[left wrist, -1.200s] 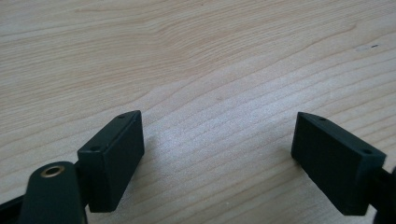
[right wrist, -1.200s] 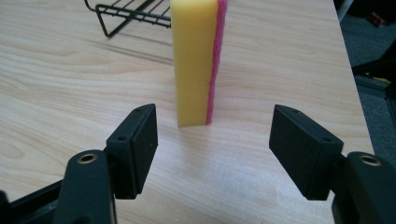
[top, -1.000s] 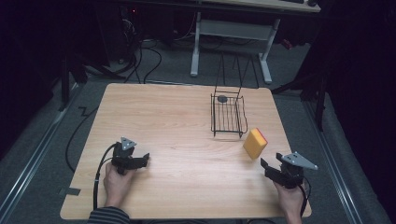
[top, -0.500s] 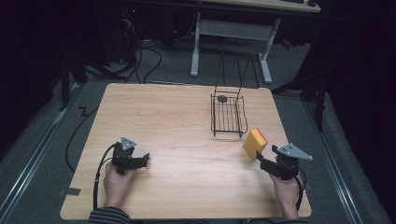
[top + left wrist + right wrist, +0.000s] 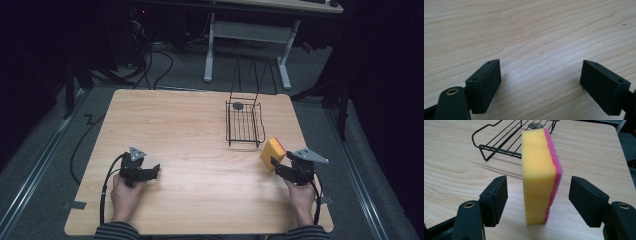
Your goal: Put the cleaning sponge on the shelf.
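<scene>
Sponge [image 5: 540, 173] stands on edge between my right claw's [image 5: 537, 203] spread jaws, yellow foam toward the left jaw, pink scouring face toward the right, with a gap on both sides, so nothing grips it yet. In the high view it sits near the table's [image 5: 190, 130] right edge, just in front of the wire basket [image 5: 244, 124], which holds a small dark round object [image 5: 238, 105]. My left claw [image 5: 540, 86] rests wide open over bare wood, holding nothing. The risk, as I judge it: the sponge is balanced upright, and if one jaw touches first it may tip or skid away; soft foam could also squash and slip loose.
</scene>
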Action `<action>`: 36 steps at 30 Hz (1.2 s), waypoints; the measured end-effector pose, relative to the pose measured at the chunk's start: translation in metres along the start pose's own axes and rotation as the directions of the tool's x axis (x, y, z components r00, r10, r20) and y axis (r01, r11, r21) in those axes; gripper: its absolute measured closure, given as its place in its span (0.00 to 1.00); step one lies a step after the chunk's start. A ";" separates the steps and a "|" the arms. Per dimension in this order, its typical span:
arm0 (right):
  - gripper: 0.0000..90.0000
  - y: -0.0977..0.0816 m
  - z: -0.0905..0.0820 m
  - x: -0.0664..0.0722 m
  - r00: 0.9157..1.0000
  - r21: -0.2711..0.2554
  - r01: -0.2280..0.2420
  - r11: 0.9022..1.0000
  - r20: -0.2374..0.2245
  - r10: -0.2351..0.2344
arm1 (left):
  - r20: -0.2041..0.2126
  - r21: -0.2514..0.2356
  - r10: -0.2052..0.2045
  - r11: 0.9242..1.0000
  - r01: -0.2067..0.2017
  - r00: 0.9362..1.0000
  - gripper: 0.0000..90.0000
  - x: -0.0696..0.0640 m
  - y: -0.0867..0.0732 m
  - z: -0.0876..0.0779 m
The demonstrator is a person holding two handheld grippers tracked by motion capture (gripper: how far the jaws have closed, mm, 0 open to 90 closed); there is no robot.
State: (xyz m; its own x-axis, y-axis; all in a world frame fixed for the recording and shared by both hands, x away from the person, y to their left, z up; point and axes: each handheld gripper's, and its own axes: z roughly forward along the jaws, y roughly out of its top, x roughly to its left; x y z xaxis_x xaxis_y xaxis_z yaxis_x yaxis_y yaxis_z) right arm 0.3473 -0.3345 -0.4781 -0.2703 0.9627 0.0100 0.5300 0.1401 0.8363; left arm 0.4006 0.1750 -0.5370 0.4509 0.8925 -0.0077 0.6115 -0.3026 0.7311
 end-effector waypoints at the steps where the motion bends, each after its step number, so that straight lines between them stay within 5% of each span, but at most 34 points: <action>1: 0.36 0.000 0.000 0.000 1.000 0.000 0.000 1.000 0.000 0.000 | 0.000 0.000 0.000 1.000 0.000 1.000 0.20 0.000 0.000 0.000; 19: 0.43 -0.006 0.028 -0.004 0.998 0.033 -0.055 0.998 -0.033 0.056 | 0.001 0.001 0.000 1.000 0.000 1.000 0.20 0.000 0.000 0.000; 36: 0.58 -0.013 0.036 -0.006 0.998 0.045 -0.048 0.998 -0.027 0.049 | 0.001 0.001 0.000 1.000 0.000 1.000 0.20 0.000 0.000 0.000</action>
State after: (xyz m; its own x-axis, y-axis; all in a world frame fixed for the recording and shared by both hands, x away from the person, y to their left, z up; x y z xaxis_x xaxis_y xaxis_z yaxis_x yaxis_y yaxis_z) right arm 0.3711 -0.3339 -0.5087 -0.2656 0.9619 0.0656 0.5783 0.1045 0.8091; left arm 0.4005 0.1750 -0.5369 0.4517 0.8922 -0.0078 0.6118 -0.3034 0.7305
